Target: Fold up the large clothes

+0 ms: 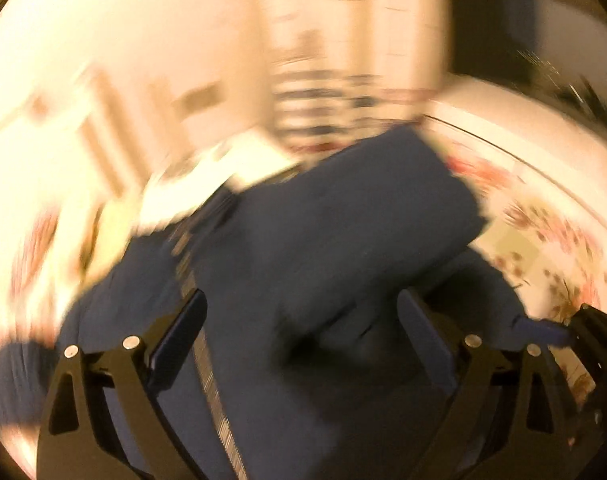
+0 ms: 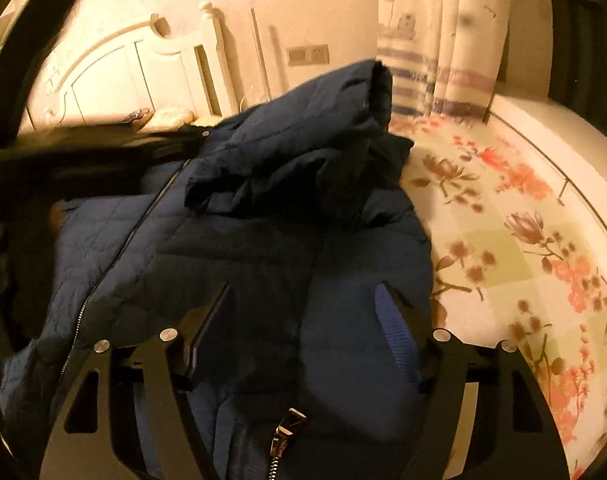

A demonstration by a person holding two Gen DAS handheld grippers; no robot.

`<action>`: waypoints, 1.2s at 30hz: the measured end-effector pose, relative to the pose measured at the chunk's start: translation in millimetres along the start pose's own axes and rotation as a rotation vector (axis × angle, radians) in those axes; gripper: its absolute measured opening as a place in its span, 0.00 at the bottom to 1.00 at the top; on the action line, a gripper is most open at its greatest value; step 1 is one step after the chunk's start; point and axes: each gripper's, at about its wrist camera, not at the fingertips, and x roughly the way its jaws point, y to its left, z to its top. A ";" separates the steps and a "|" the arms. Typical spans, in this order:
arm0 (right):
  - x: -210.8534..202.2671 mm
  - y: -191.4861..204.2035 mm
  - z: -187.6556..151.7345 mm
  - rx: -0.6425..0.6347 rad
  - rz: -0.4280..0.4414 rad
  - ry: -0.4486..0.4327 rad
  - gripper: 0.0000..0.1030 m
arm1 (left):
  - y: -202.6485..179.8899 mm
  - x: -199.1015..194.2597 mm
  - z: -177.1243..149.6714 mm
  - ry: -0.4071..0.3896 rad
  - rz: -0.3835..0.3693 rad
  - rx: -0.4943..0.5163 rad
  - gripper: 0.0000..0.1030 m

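A dark navy quilted jacket [image 2: 239, 240] lies bunched on a floral bedsheet [image 2: 503, 240], its zipper [image 2: 115, 256] running down the left and a sleeve folded across the top. My right gripper [image 2: 307, 300] is open, its fingers spread just over the jacket. In the blurred left wrist view the same jacket [image 1: 323, 240] fills the middle. My left gripper [image 1: 303, 320] is open above it, with fabric between the fingers but not pinched. The other gripper's tip [image 1: 591, 332] shows at the right edge, near a bit of jacket fabric.
A white headboard [image 2: 135, 72] stands at the back left, with a pillow below it. A striped curtain [image 2: 443, 40] hangs at the back. The bed's edge [image 2: 563, 160] curves along the right. The sheet lies bare to the right of the jacket.
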 end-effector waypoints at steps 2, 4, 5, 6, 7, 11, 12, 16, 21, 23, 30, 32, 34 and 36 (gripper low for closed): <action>-7.3 1.1 -3.0 -0.014 0.033 -0.047 0.68 | -22.8 11.6 14.2 0.006 -0.070 0.073 0.93; -12.0 4.3 -4.1 -0.025 0.040 -0.067 0.68 | -42.7 21.0 23.6 0.016 -0.116 0.099 0.93; -11.8 5.0 -4.2 -0.032 0.044 -0.070 0.68 | -49.1 25.7 26.4 0.019 -0.115 0.107 0.93; -11.7 5.3 -3.6 -0.036 0.046 -0.067 0.68 | -57.0 31.4 29.4 0.025 -0.113 0.114 0.93; -10.6 6.6 -3.8 -0.039 0.048 -0.063 0.68 | -63.3 36.8 31.4 0.031 -0.116 0.118 0.93; -7.6 4.6 -2.2 -0.029 0.057 -0.052 0.68 | -63.3 53.2 35.8 0.034 -0.057 0.092 0.69; -7.2 5.2 -2.3 -0.026 0.057 -0.050 0.68 | -56.7 49.9 34.7 0.020 -0.071 0.058 0.45; -3.6 2.6 -1.0 -0.019 0.061 -0.043 0.69 | -18.0 15.1 32.1 -0.090 -0.105 -0.072 0.19; -0.6 -2.5 0.8 -0.009 0.067 -0.038 0.70 | 87.9 -34.3 6.9 -0.167 -0.108 -0.344 0.17; 0.3 -3.0 1.1 -0.008 0.068 -0.035 0.70 | 142.4 -50.2 -18.7 -0.178 -0.096 -0.480 0.17; 2.5 -1.6 0.3 -0.004 0.072 -0.024 0.76 | 261.4 -54.9 -138.5 -0.100 -0.119 -0.850 0.17; 5.9 -3.5 1.5 0.000 0.076 -0.016 0.77 | 274.9 -46.7 -171.8 -0.066 -0.131 -0.929 0.17; 7.5 -3.2 1.9 0.004 0.076 -0.005 0.77 | 280.2 -38.2 -195.8 -0.048 -0.170 -0.980 0.18; 10.6 -4.4 2.6 0.009 0.078 0.006 0.77 | 282.8 -29.3 -214.9 -0.038 -0.215 -1.033 0.22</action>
